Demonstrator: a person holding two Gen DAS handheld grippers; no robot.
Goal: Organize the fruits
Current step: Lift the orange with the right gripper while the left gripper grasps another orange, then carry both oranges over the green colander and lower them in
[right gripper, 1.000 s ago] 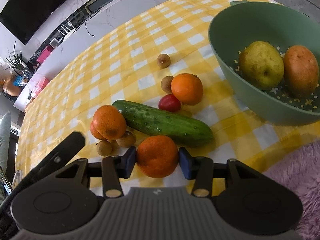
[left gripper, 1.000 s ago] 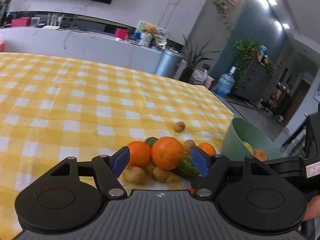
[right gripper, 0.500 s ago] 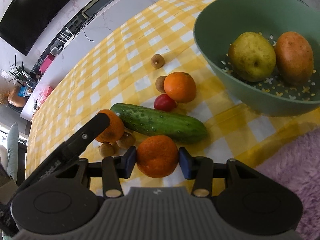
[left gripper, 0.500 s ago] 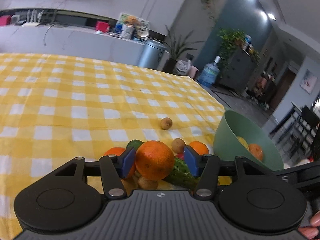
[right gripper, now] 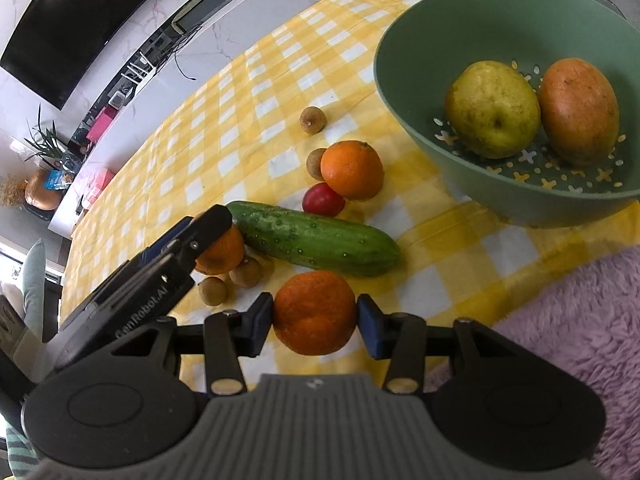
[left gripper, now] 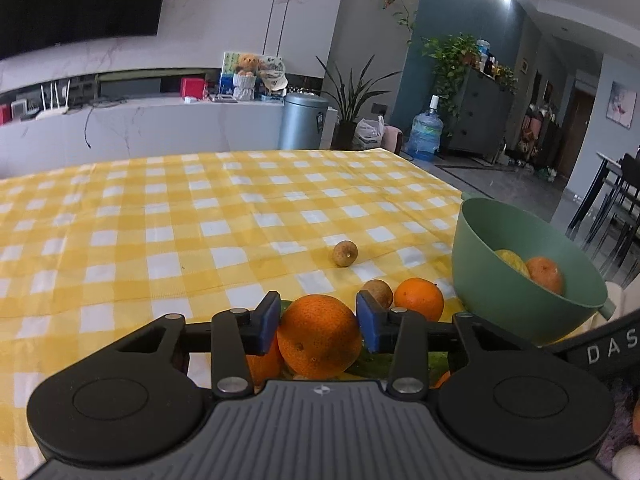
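My left gripper (left gripper: 318,322) is closing its jaws around an orange (left gripper: 319,336) in the fruit pile, and both blue pads touch its sides. In the right wrist view the same orange (right gripper: 222,254) peeks out under that gripper's finger (right gripper: 208,224). My right gripper (right gripper: 315,312) is shut on a second orange (right gripper: 315,318) near the table's front edge. A green bowl (right gripper: 400,80) at the right holds a pear (right gripper: 492,109) and a mango (right gripper: 578,110). A third orange (right gripper: 352,170) lies loose on the yellow checked cloth (left gripper: 160,240).
A cucumber (right gripper: 316,238), a small red fruit (right gripper: 323,200) and several small brown fruits, one apart (right gripper: 313,120), lie between the grippers and the bowl. A fluffy pink cloth (right gripper: 560,312) covers the front right corner. The table's far edge runs past the bowl.
The left gripper's jaws have narrowed from wide open onto the orange while it slid in over the pile. The right gripper has kept its grip on its orange.
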